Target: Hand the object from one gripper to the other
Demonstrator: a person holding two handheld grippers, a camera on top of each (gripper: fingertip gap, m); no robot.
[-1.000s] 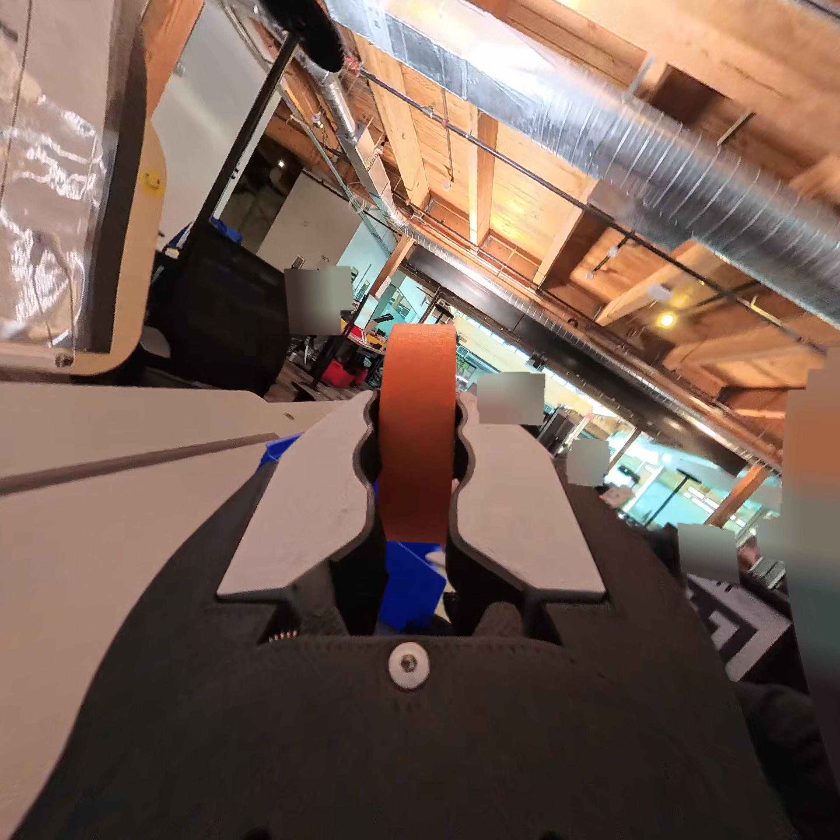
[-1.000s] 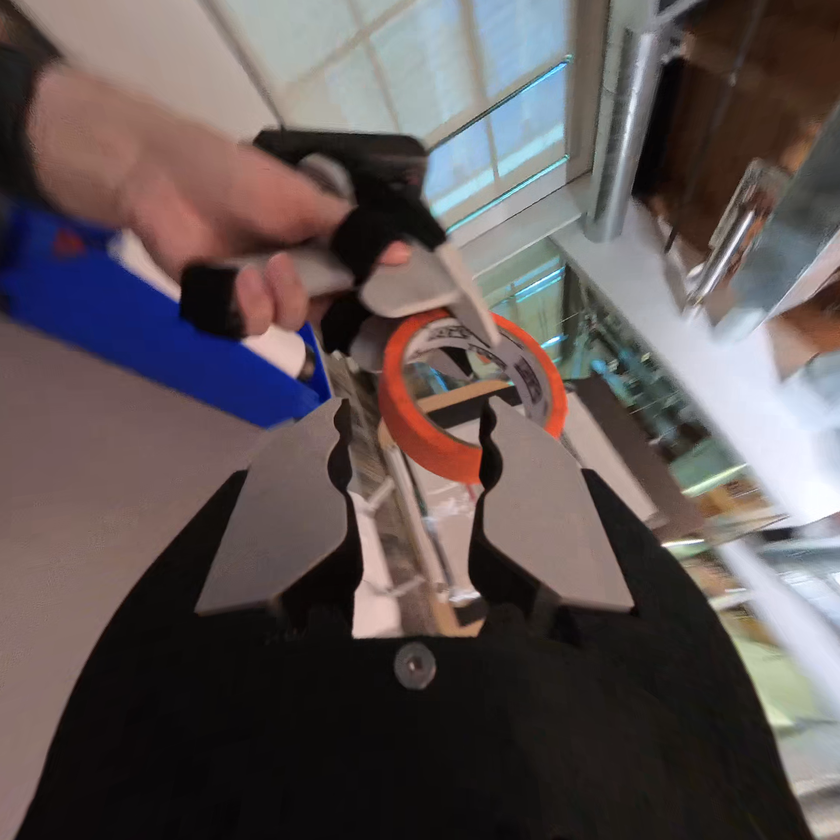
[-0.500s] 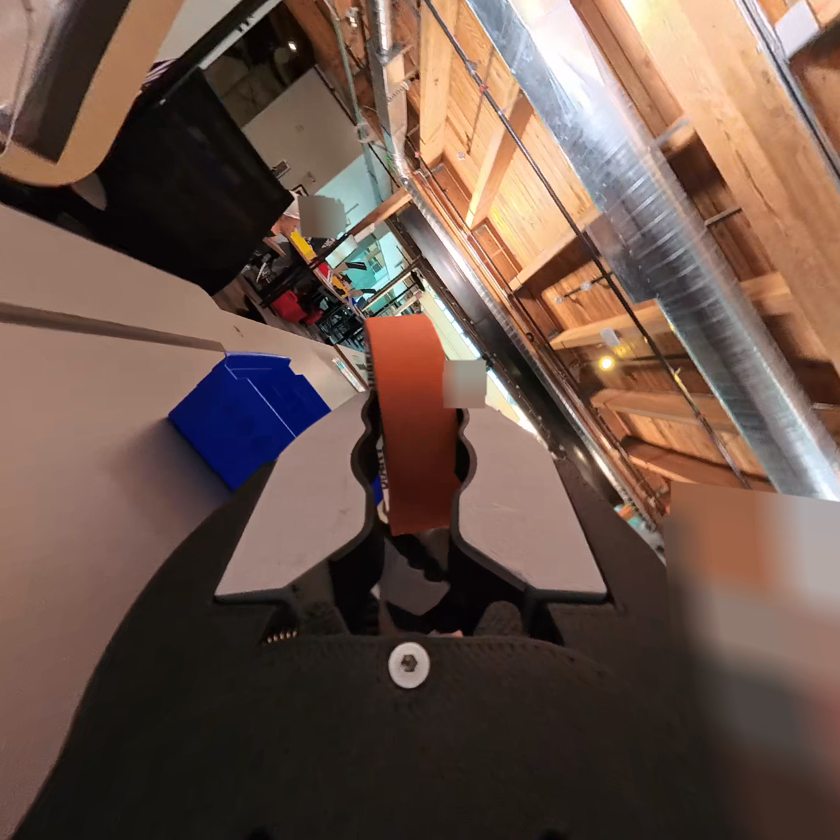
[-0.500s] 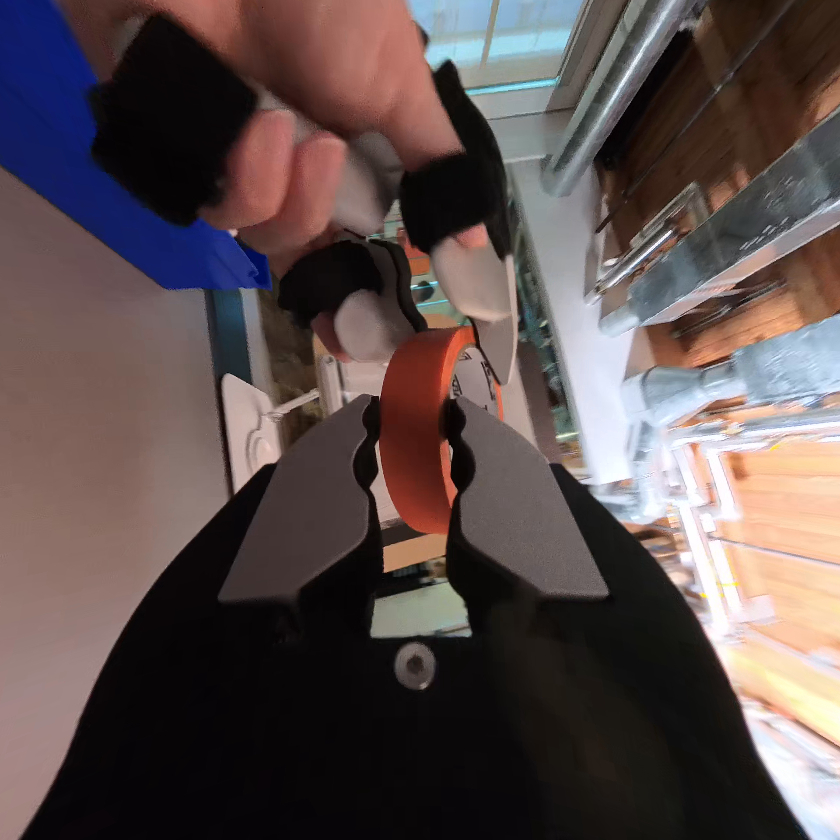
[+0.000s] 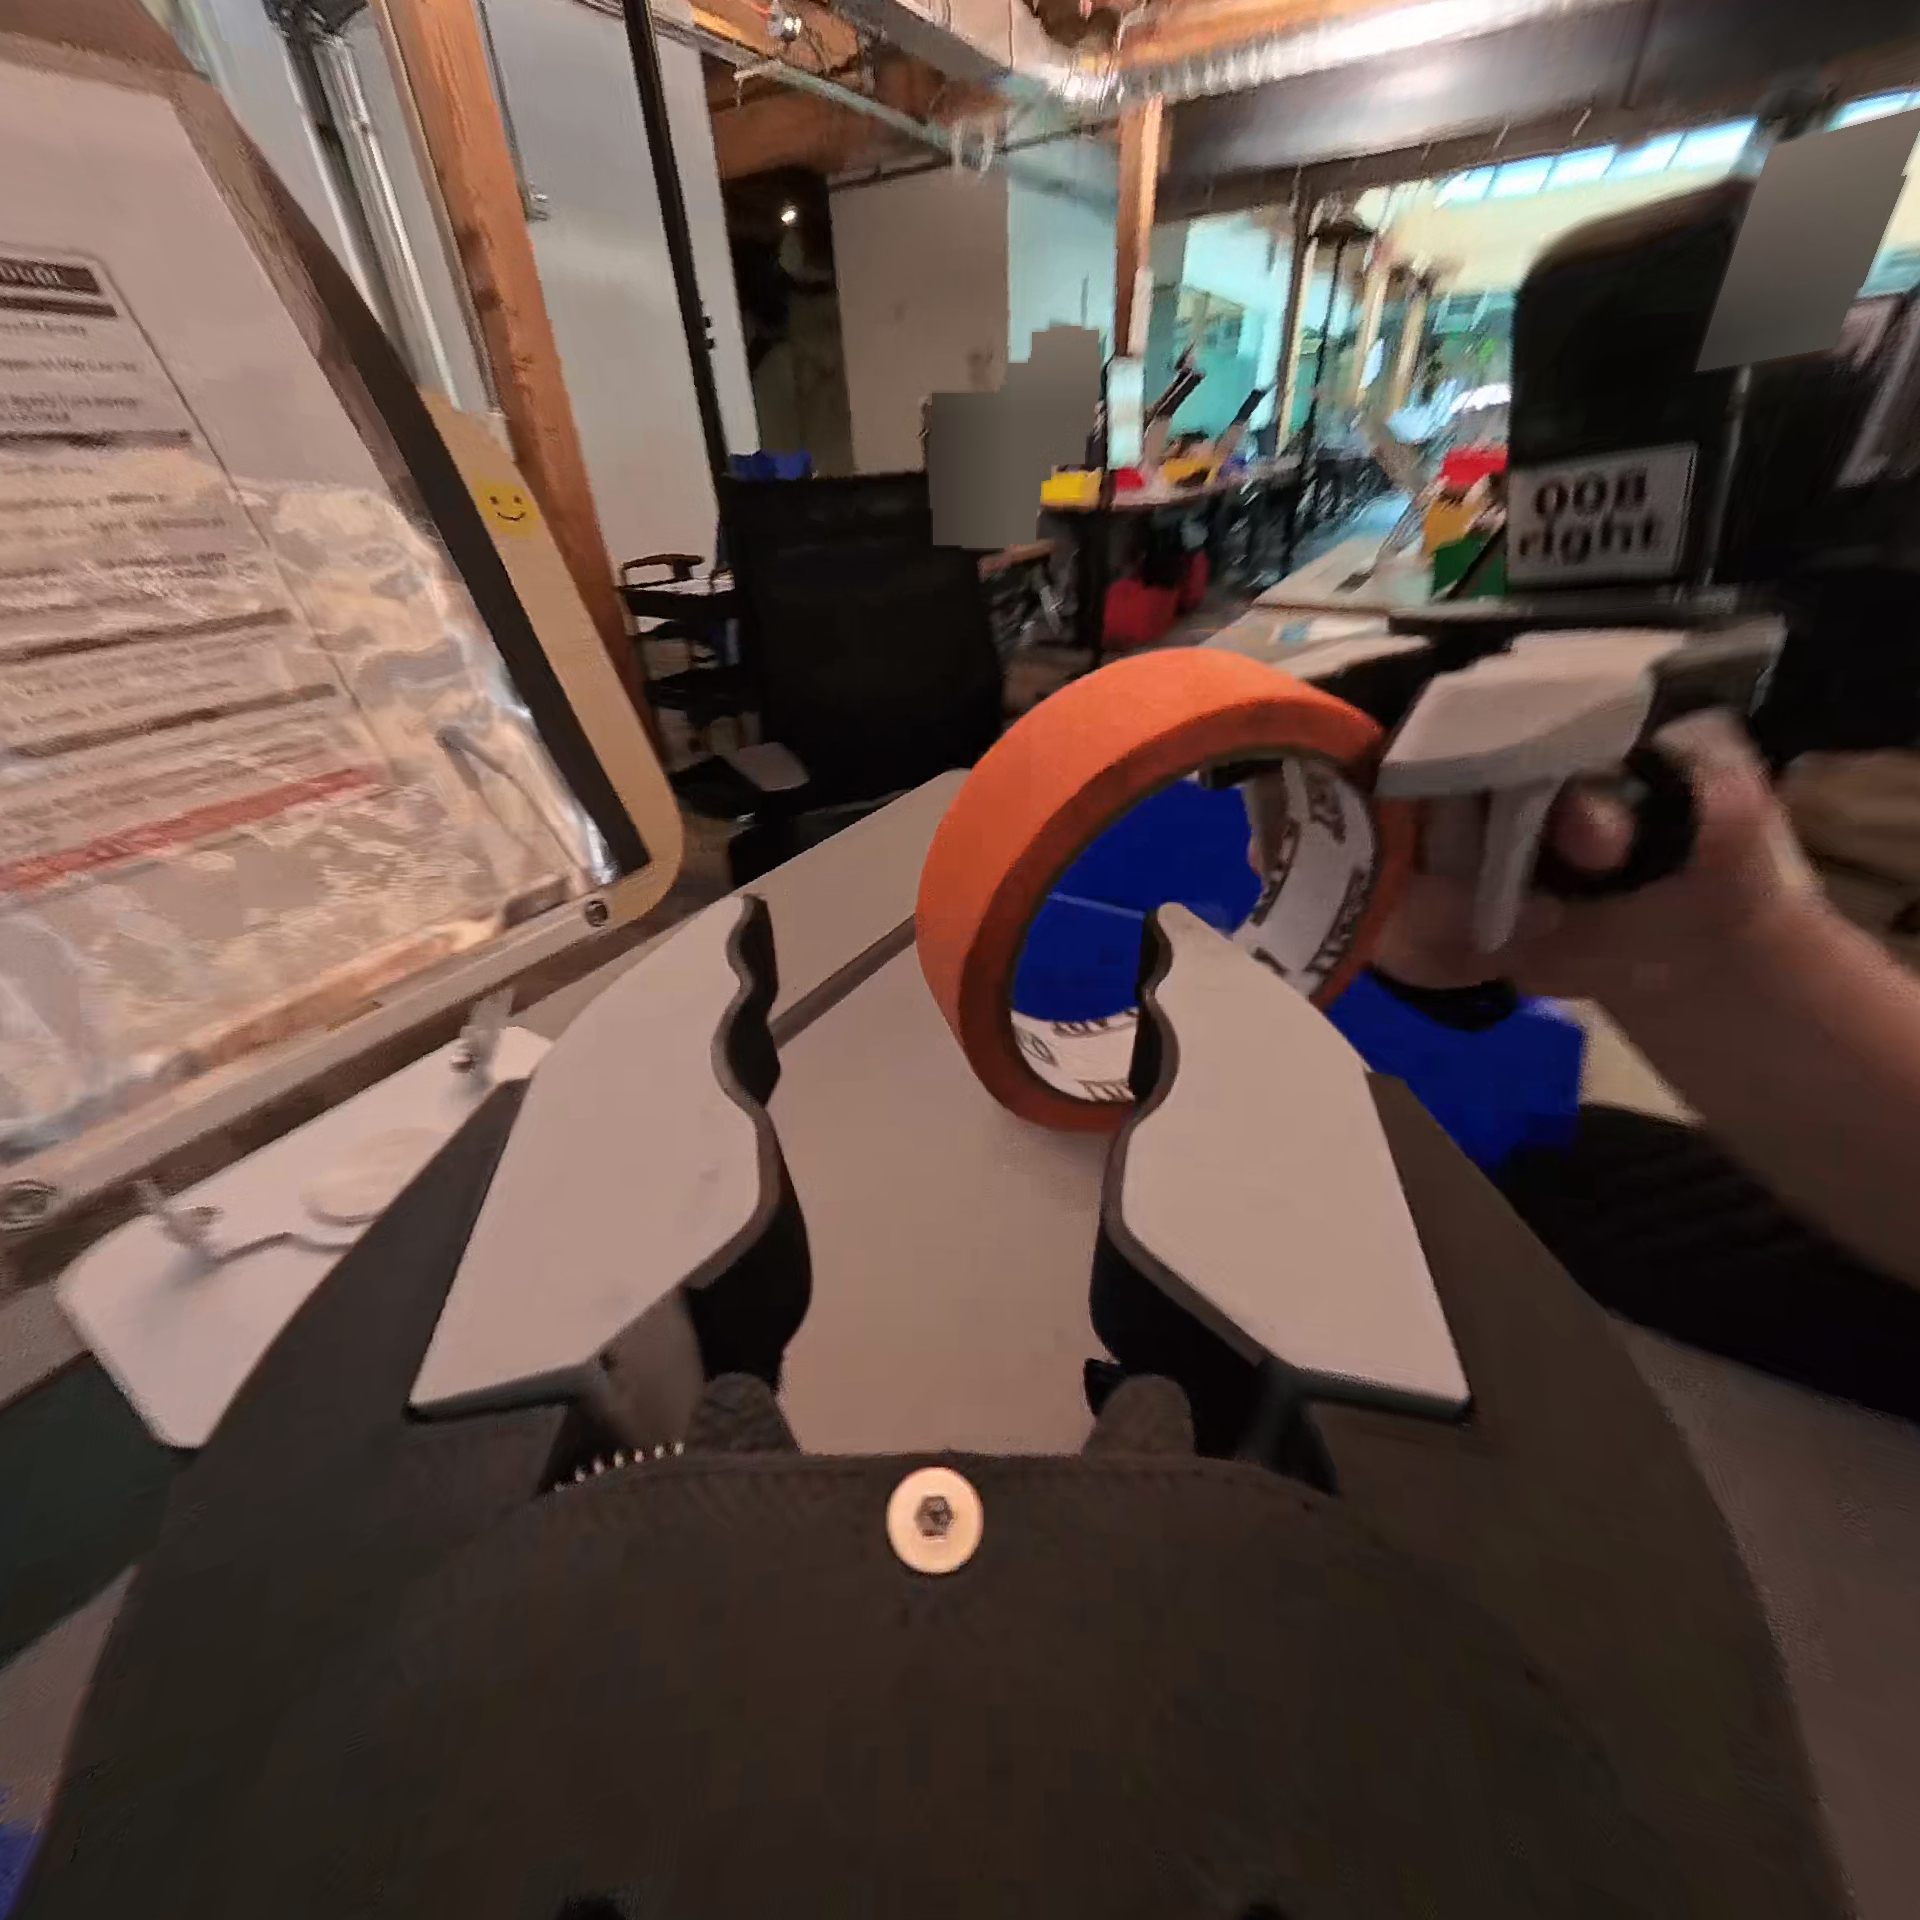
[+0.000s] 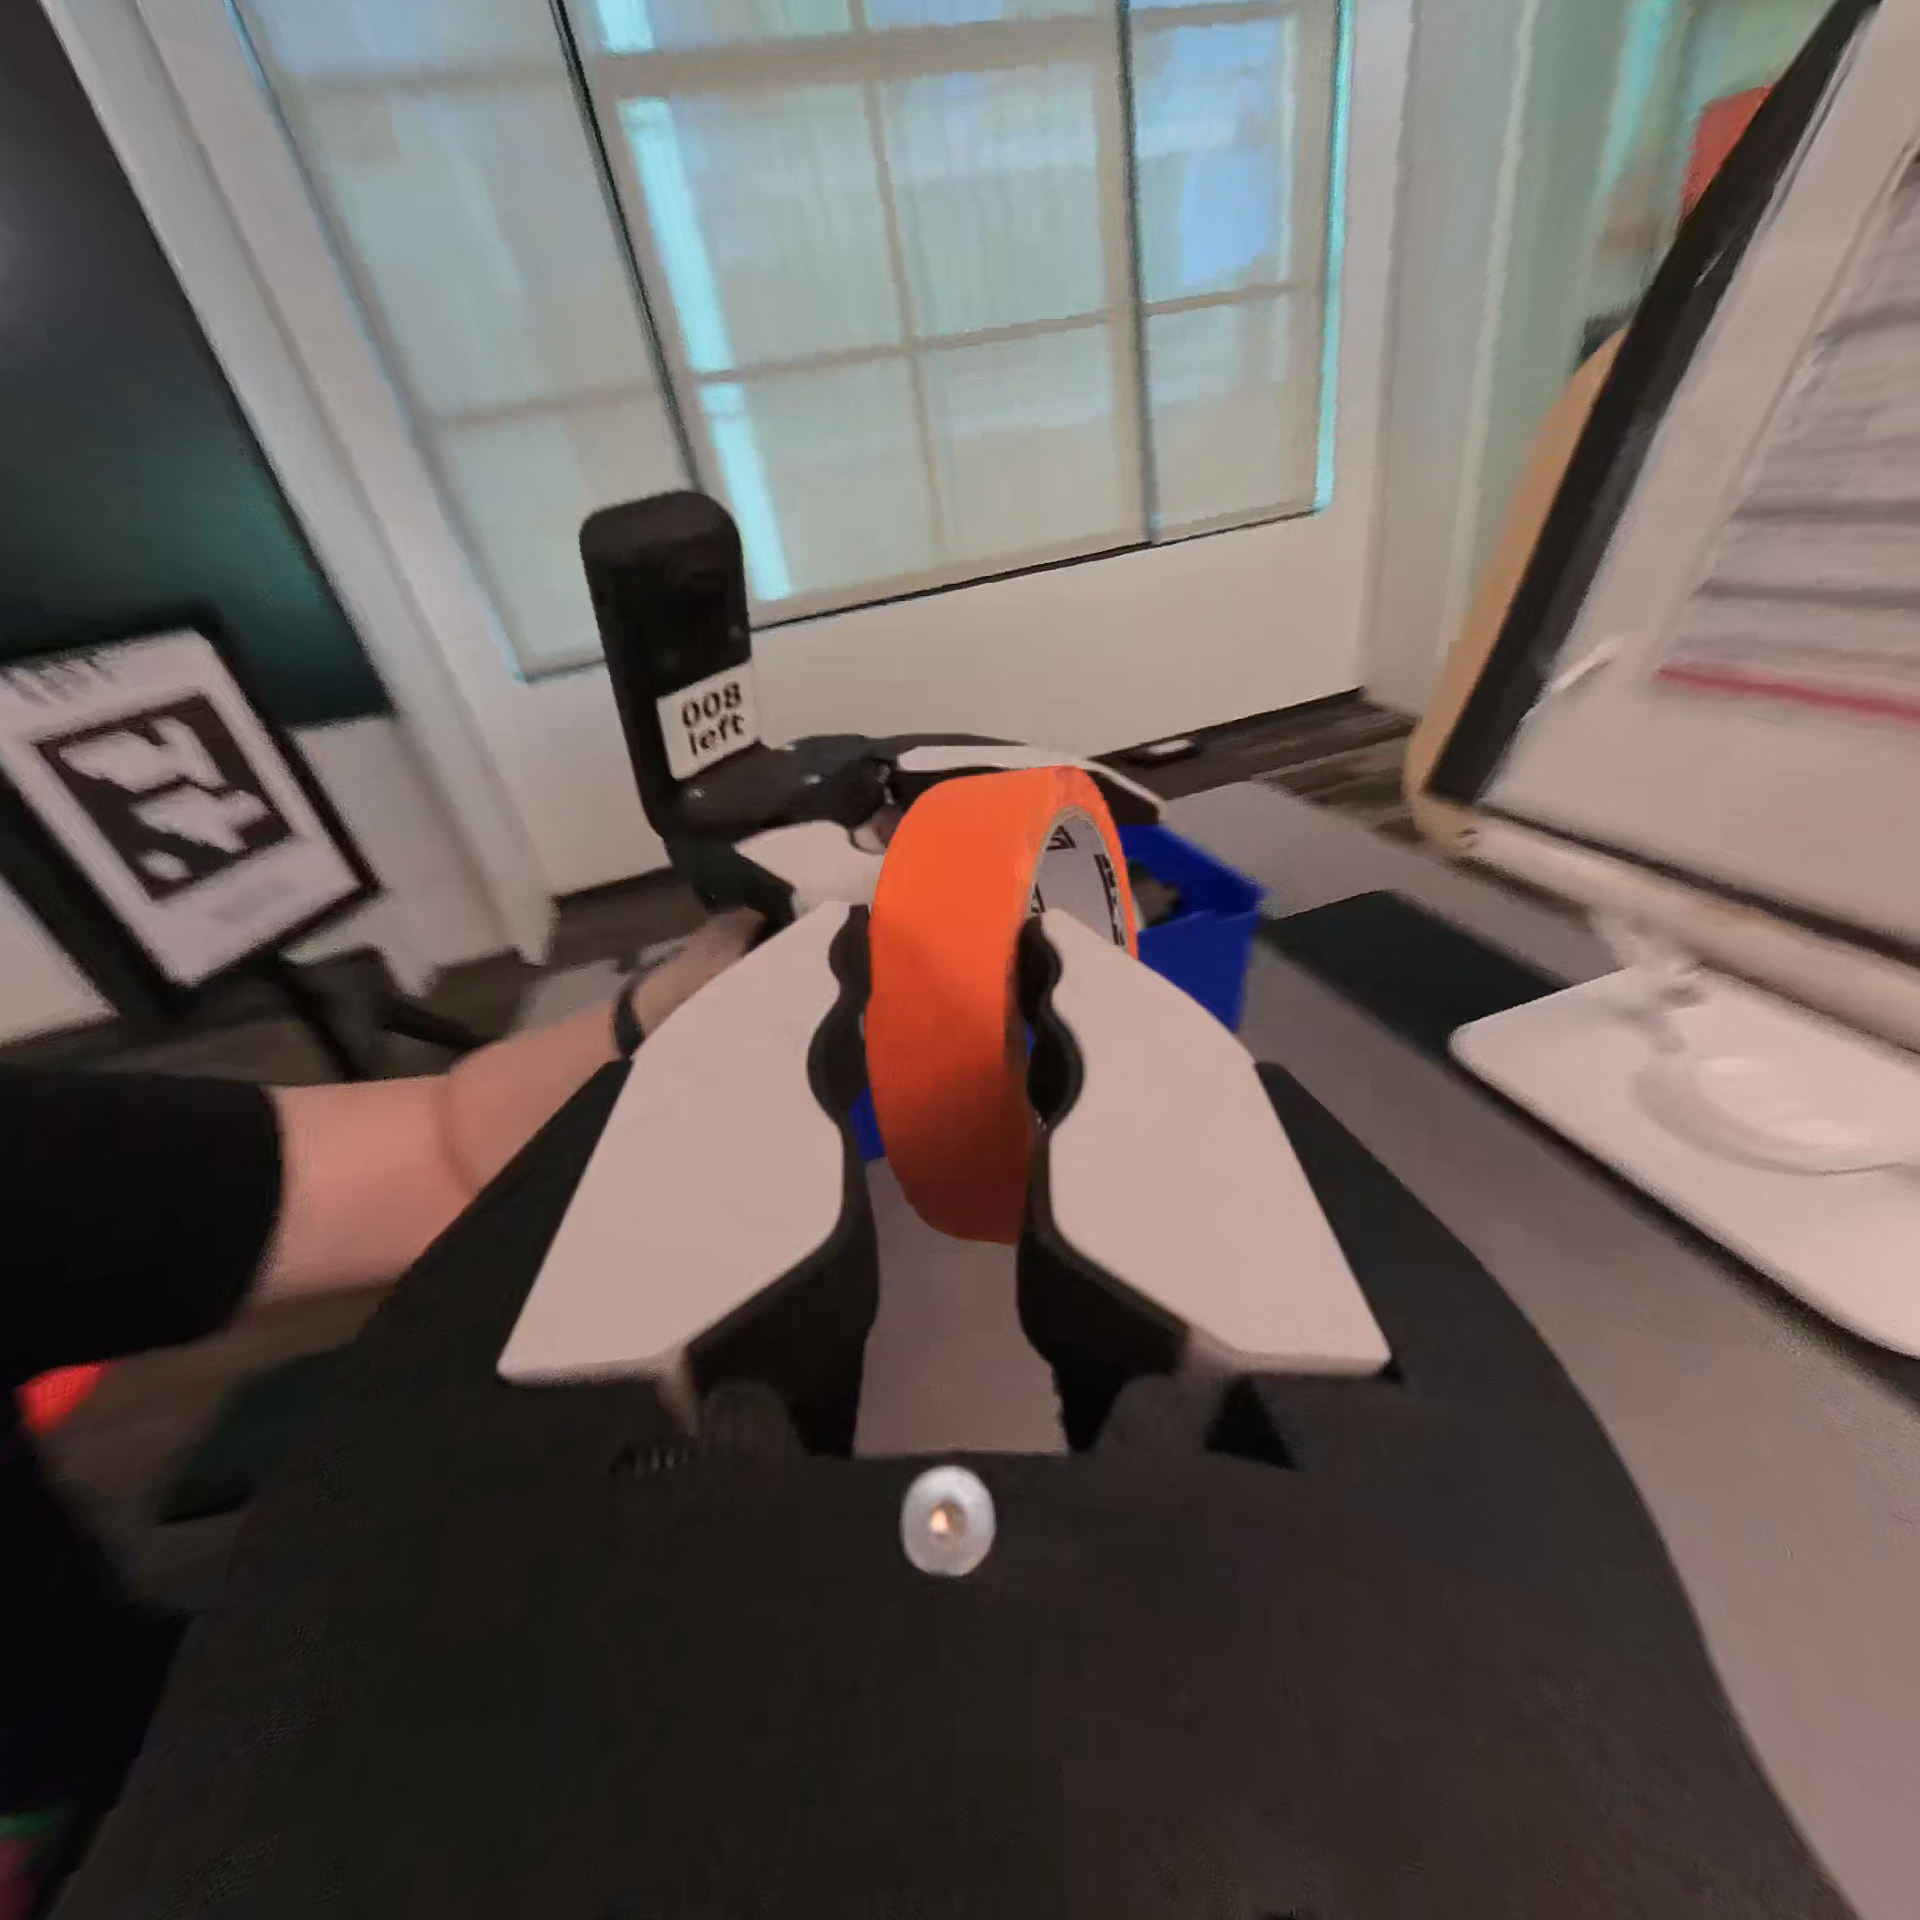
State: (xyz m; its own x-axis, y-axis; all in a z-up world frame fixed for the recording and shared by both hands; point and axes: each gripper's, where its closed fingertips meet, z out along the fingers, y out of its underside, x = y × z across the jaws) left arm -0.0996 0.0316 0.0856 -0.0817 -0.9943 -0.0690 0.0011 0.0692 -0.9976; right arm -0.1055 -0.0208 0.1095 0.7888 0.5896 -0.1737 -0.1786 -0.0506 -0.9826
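Orange tape roll (image 6: 951, 997) is held upright above the grey counter (image 5: 925, 1247), clamped across its band between the fingers of the right hand-held gripper (image 6: 943, 1023). Left hand-held gripper (image 5: 951, 1023) stands with fingers spread apart, gripping nothing; its right finger (image 5: 1268, 1164) overlaps the roll's lower rim in view. Blue bin (image 5: 1455, 1060) sits behind the roll. A framed laminated notice (image 5: 208, 665) stands at the left.

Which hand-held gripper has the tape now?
The right hand-held gripper, shut on the orange tape roll. The left hand-held gripper is open, holding nothing.

blue bin (image 5: 1455, 1060) and framed sign (image 5: 260, 644) crowd the grey table (image 5: 914, 1247).
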